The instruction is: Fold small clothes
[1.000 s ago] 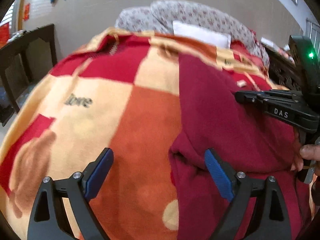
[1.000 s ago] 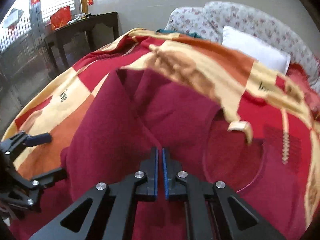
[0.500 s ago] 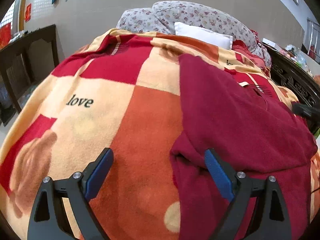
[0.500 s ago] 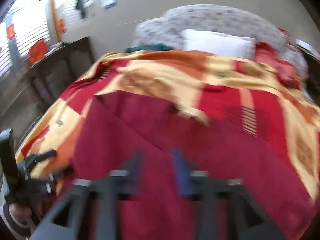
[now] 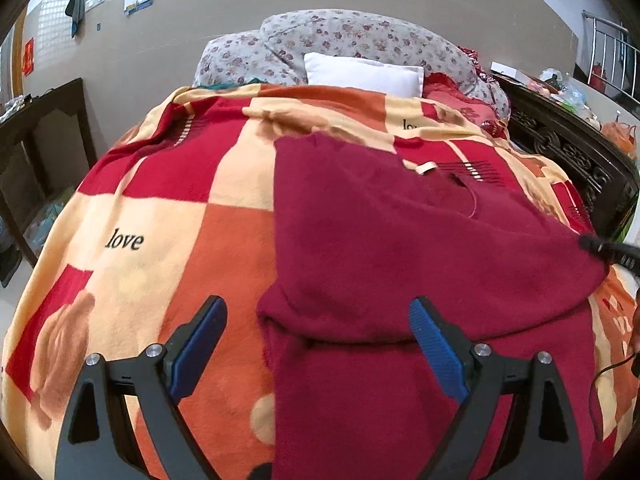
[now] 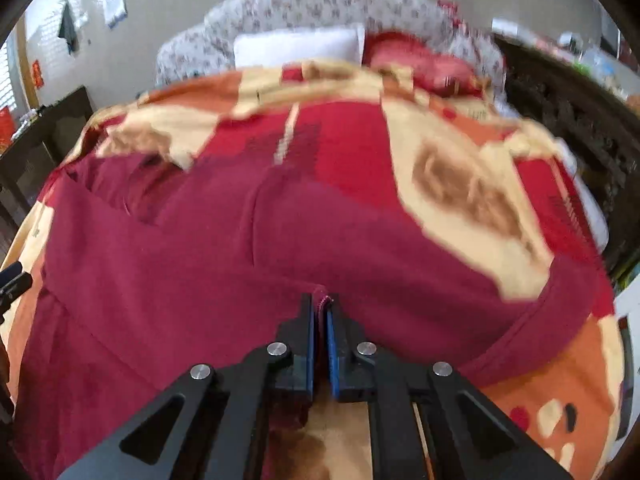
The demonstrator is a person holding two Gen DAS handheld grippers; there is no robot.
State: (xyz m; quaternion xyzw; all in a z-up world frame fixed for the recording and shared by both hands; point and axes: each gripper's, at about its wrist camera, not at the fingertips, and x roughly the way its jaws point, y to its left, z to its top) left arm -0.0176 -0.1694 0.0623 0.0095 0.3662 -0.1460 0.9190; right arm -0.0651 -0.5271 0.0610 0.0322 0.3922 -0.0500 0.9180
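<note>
Right gripper (image 6: pixel 320 320) pinches the maroon garment's (image 6: pixel 240 264) edge while left gripper (image 5: pixel 318 332) hangs spread wide above the blanket (image 5: pixel 160 208)

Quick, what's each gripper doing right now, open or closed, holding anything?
Left gripper: open, holding nothing, poised over the dark red garment.
Right gripper: closed, pinching an edge of the dark red garment.

Beige wall (image 5: pixel 240 20) behind bed; dark table (image 5: pixel 44 120) left, carved footboard (image 5: pixel 568 152) right.

Garment (image 5: pixel 400 240) on blanket (image 5: pixel 168 208); pillow (image 5: pixel 362 74) behind.
</note>
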